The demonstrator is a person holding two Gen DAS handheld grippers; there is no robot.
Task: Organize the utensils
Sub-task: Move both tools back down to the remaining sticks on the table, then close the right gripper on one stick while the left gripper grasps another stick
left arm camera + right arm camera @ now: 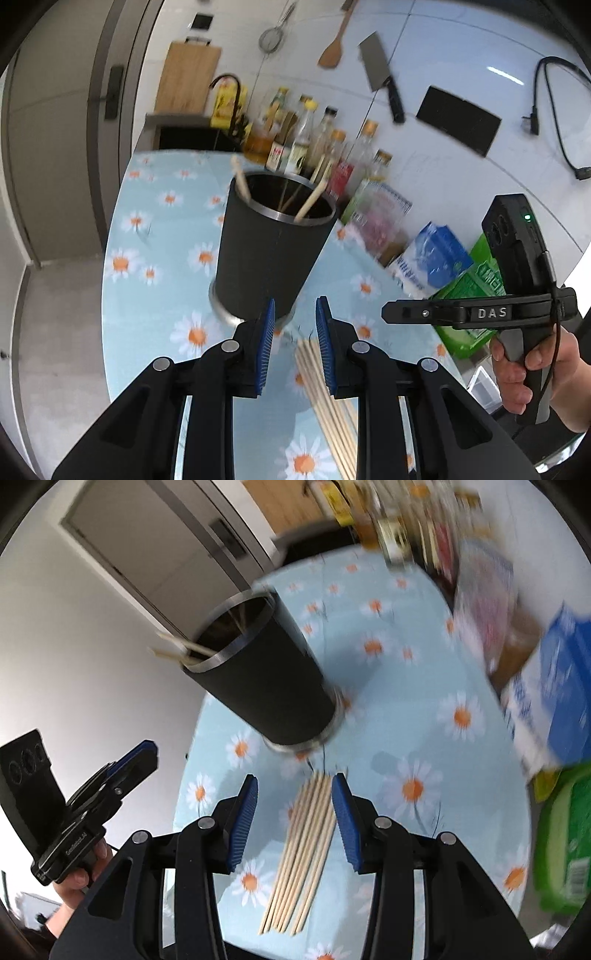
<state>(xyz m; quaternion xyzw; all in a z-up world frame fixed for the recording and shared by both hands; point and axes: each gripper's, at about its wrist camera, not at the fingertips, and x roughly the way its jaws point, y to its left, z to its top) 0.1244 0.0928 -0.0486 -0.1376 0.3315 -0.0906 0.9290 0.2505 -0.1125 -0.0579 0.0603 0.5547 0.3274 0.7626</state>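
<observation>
A bundle of several wooden chopsticks [301, 853] lies flat on the daisy-print tablecloth [424, 716]. My right gripper [295, 812] hovers over the bundle's far end, open, its blue pads on either side and not pressing it. Just beyond stands a black cylindrical holder [269, 251] with a few chopsticks leaning inside. My left gripper [295, 343] is open by a narrow gap with nothing in it, close to the holder's base; the same bundle [325, 402] lies under its right finger. A hand holds each gripper: the right gripper [391, 314] shows edge-on, and the left gripper [146, 751] appears at the left.
Sauce and oil bottles [314, 144] line the table's back edge, with a blue bag [432, 258] and a green pack [472, 295] to the right. A cleaver [380, 77], spatula [334, 44] and strainer [271, 38] hang on the wall. The table's curved edge [107, 258] drops off at the left.
</observation>
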